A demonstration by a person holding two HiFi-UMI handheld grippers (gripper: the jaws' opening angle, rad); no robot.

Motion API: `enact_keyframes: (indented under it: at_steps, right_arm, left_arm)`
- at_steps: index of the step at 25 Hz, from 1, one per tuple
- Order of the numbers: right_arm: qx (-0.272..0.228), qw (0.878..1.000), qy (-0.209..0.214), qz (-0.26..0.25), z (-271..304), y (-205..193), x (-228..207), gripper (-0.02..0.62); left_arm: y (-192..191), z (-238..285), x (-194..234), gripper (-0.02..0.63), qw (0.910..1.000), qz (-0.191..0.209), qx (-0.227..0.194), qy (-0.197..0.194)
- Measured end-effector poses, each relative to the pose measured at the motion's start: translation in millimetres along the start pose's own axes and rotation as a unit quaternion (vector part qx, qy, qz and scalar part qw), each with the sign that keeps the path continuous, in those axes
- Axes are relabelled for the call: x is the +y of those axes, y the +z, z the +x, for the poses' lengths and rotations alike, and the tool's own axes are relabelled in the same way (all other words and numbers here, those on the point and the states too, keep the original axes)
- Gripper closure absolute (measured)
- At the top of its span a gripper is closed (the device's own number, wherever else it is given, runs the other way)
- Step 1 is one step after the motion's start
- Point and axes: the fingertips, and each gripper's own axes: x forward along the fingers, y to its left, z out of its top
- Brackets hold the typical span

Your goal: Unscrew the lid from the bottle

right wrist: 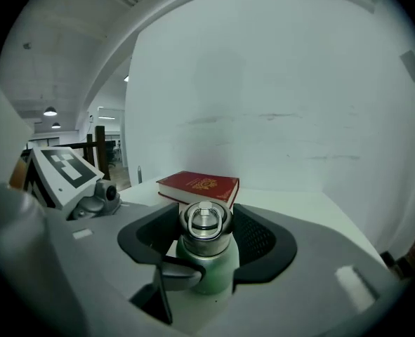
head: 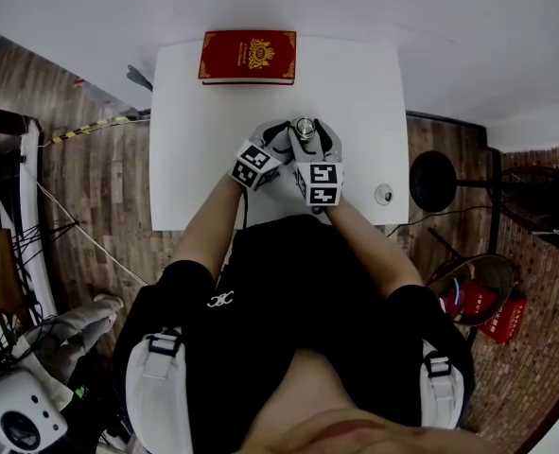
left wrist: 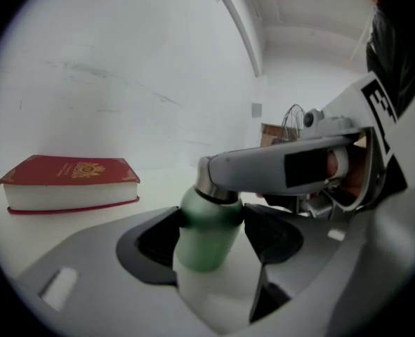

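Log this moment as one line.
left gripper: holds bottle | right gripper: closed on lid | lid: on bottle

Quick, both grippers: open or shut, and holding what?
Left gripper: shut on the bottle, around its green body.
Right gripper: shut on the lid.

The left hand-held gripper (left wrist: 211,236) squeezes a green bottle (left wrist: 206,239) between its two black pads. The bottle stands on the white desk (left wrist: 53,230). The right hand-held gripper (left wrist: 218,175) reaches in across the bottle's top, with one grey jaw against the silver lid (left wrist: 208,190). A red book (left wrist: 67,181) lies flat, left of the bottle and farther back.
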Motion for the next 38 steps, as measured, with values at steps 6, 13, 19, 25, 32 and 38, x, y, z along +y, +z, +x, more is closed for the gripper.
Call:
enact_keyframes:
  at_steps: [6,13,19,25,32,38]
  right_arm:
    - [0.015,0.991,0.122,-0.055,2.2,-0.2,2.3,0.351]
    - [0.088,0.899,0.376,-0.208,0.5,-8.6,11.8,0.351]
    - [0.128,0.86,0.414,-0.268,-0.2,-11.8,15.3,0.351]
    - [0.008,0.951,0.294,-0.095,-14.0,49.0,11.6,0.339]
    - [-0.064,0.996,0.068,-0.006,-24.7,43.9,-7.0,0.307]
    - [0.004,0.999,0.051,0.015,2.8,-0.6,5.7,0.295]
  left_arm:
    - [2.2,2.7,1.6,0.265,1.0,0.002,-0.002,0.002]
    - [0.4,2.5,-0.1,0.265,1.0,0.003,0.009,-0.001]
    - [-0.4,0.3,-0.4,0.265,0.9999,0.007,0.013,0.0]
    - [-2.8,-1.9,0.4,0.265,0.9998,0.003,0.019,-0.001]
    - [0.3,-3.2,-0.5,0.265,0.9999,0.002,0.016,0.005]
    - [-0.7,-4.2,-1.2,0.265,0.9998,0.0,0.021,0.005]
